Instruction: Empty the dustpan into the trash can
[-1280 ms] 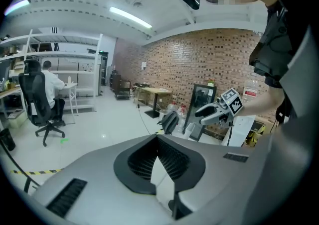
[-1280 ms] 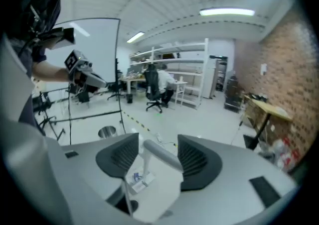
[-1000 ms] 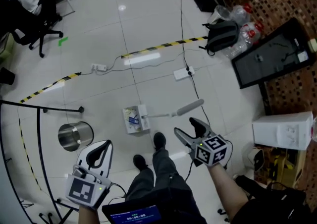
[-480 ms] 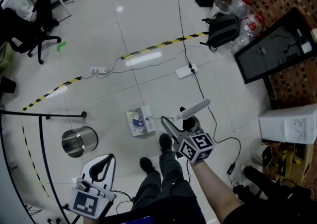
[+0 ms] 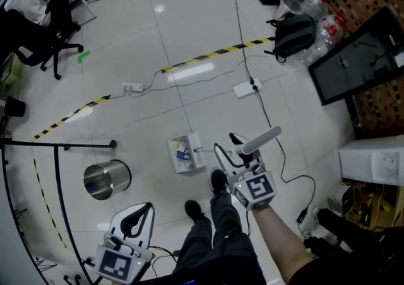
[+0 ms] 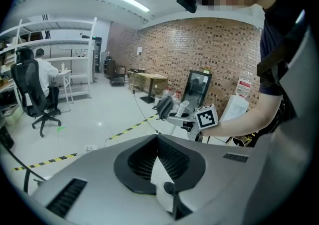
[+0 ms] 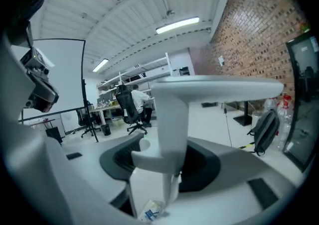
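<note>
The white dustpan [image 5: 185, 153] lies on the tiled floor with scraps of litter in it. Its handle [image 5: 260, 140] slants up to the right and ends in a grey grip. My right gripper [image 5: 228, 146] straddles the shaft just below that grip; its jaws have just been closing and now hold the handle [image 7: 170, 134] between the pads. The shiny metal trash can [image 5: 107, 180] stands open-topped to the left of the dustpan. My left gripper [image 5: 147, 207] hangs low at the bottom left, near the can, shut with nothing in it.
A black stand's foot and pole [image 5: 63, 145] lie just behind the can. Power strips [image 5: 247, 88] and cables cross the floor along yellow-black tape [image 5: 208, 55]. A backpack [image 5: 294, 29], a monitor and a white box [image 5: 372, 162] line the right. My shoes [image 5: 218, 180] stand by the dustpan.
My right gripper moved in over the dustpan's handle and its jaws narrowed around it. The left gripper sank lower in the head view.
</note>
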